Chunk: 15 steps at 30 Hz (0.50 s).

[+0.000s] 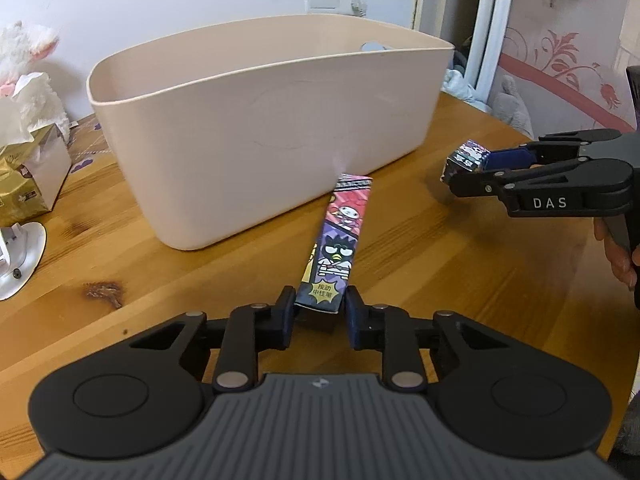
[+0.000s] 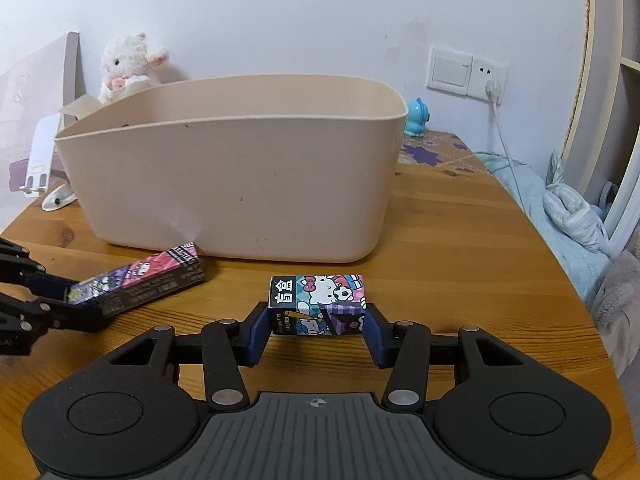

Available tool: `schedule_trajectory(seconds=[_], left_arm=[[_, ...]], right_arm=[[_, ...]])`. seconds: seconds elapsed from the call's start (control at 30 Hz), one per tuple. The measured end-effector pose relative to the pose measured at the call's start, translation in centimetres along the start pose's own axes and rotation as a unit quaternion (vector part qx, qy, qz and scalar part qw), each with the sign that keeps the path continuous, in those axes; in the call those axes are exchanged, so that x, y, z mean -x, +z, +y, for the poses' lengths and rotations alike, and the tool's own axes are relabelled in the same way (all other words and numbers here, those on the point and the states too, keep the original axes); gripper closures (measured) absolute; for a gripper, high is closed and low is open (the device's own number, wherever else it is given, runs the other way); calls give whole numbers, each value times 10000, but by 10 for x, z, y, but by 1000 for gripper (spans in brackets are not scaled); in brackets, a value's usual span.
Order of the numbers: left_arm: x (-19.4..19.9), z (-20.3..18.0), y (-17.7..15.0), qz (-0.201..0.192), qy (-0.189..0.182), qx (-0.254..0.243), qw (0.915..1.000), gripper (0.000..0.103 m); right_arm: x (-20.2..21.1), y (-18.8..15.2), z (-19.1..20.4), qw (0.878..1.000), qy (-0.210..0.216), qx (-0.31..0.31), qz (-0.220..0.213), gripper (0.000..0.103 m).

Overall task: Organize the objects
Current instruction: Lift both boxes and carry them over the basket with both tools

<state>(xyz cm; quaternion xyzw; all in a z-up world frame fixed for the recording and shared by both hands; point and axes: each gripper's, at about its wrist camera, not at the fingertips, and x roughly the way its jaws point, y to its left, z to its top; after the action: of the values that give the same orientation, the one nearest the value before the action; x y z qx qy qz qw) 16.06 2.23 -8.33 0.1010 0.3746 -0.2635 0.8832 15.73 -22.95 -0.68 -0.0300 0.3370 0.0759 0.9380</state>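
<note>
A large beige plastic bin (image 1: 256, 132) (image 2: 240, 184) stands on the wooden table (image 1: 440, 264). My left gripper (image 1: 318, 314) is shut on the near end of a long cartoon-printed pen box (image 1: 336, 240), whose far end reaches the bin's front wall. The right wrist view has that long box (image 2: 144, 280) at lower left, held by the left gripper (image 2: 70, 300). My right gripper (image 2: 318, 330) is shut on a short cartoon-printed box (image 2: 318, 306), its pads pressing both sides. From the left wrist view the right gripper (image 1: 460, 176) holds that short box (image 1: 466, 160) just above the table.
A gold tissue box (image 1: 24, 176) and a white plush toy (image 2: 128, 66) sit left of the bin. A white stand (image 1: 16, 256) is at the left edge. A blue figurine (image 2: 418, 118), a wall socket with cable (image 2: 490, 80) and bedding (image 2: 560, 208) lie to the right.
</note>
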Motion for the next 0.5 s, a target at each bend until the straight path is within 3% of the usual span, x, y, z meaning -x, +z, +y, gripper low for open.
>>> schedule_trajectory(seconds=[0.5], left_arm=[[37, -13, -7, -386, 38, -70, 9992, 79]], right_arm=[[49, 2, 5, 9996, 74, -39, -252, 56]])
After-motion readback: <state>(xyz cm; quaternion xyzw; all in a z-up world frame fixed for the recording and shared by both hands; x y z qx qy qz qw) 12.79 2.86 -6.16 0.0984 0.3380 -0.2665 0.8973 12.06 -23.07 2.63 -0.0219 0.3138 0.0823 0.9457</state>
